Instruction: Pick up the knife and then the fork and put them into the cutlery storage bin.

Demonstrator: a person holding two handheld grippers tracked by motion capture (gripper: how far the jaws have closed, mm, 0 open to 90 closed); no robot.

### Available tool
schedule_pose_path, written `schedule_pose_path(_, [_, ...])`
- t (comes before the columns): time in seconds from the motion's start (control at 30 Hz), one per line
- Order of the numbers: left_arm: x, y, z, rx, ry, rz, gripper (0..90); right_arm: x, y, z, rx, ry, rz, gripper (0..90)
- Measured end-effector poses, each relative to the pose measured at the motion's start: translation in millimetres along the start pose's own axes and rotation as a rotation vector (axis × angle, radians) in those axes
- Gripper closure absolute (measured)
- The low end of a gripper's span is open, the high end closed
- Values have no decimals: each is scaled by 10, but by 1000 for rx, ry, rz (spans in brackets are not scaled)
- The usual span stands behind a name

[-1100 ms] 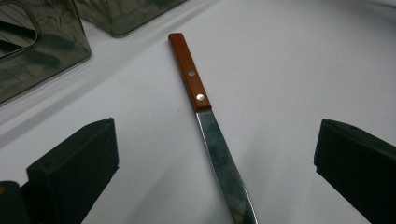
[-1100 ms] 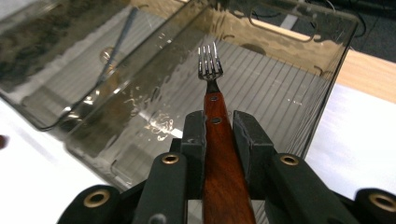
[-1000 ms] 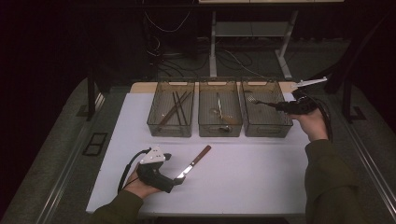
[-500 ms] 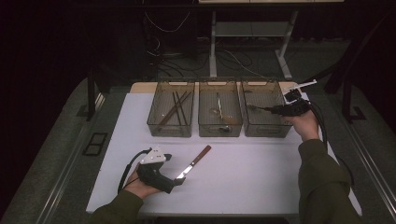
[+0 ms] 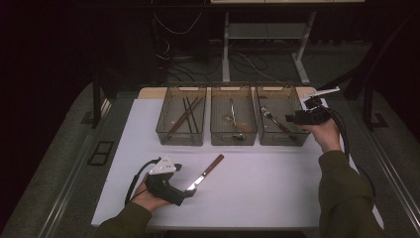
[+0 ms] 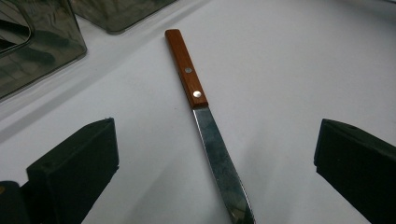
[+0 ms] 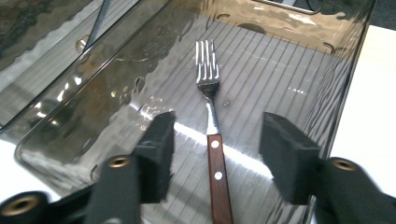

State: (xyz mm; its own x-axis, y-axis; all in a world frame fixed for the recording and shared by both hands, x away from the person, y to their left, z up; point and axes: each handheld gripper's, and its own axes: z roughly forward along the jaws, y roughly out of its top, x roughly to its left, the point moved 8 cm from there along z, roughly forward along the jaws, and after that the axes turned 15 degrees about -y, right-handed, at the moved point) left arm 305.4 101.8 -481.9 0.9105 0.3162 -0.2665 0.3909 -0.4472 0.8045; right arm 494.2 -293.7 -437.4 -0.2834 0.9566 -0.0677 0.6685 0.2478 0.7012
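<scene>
A knife [image 5: 207, 171] with a wooden handle lies on the white table, and its blade [image 6: 219, 158] runs between the wide-apart jaws of my left gripper [image 6: 215, 182]. In the high view that left gripper [image 5: 188, 192] rests at the front left, open, its jaws on either side of the blade tip. My right gripper [image 5: 290, 119] hovers at the right edge of the right bin [image 5: 285, 141]. A wooden-handled fork [image 7: 211, 112] lies on the bin floor, below and between the open jaws of the right gripper [image 7: 222, 154].
Three smoky clear bins stand in a row at the back. The left bin [image 5: 163, 130] holds chopsticks and the middle bin [image 5: 233, 142] holds spoons. The white table top [image 5: 277, 193] spreads in front of them. Table legs and cables stand behind.
The right gripper has shifted slightly left and down over the right bin, and the fork it held out now lies on the bin floor. The left gripper and knife have not moved.
</scene>
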Motion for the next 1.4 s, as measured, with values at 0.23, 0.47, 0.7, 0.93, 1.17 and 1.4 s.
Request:
schedule_pose_path(0.23, [3, -3, -2, 4, 6, 4, 0, 58, -60, -154, -51, 43, -14, 331])
schedule_pose_path(0.47, [14, -2, -8, 4, 17, 0, 0, 171, -169, -392, -112, 97, -39, 289])
schedule_pose_path(0.7, [15, -6, -9, 6, 22, -1, 0, 360, -306, -663, -179, 106, -77, 260])
schedule_pose_path(0.93, [20, -3, -14, 4, 31, -3, 0, 586, -476, -832, -209, 150, -85, 203])
schedule_pose_path(1.17, [26, 7, -33, 1, 41, -2, 12, 751, -778, -868, -224, 164, -93, 184])
schedule_pose_path(1.4, [42, 28, -77, -10, 57, -17, 118, 899, -1080, -834, -211, 178, -120, 183])
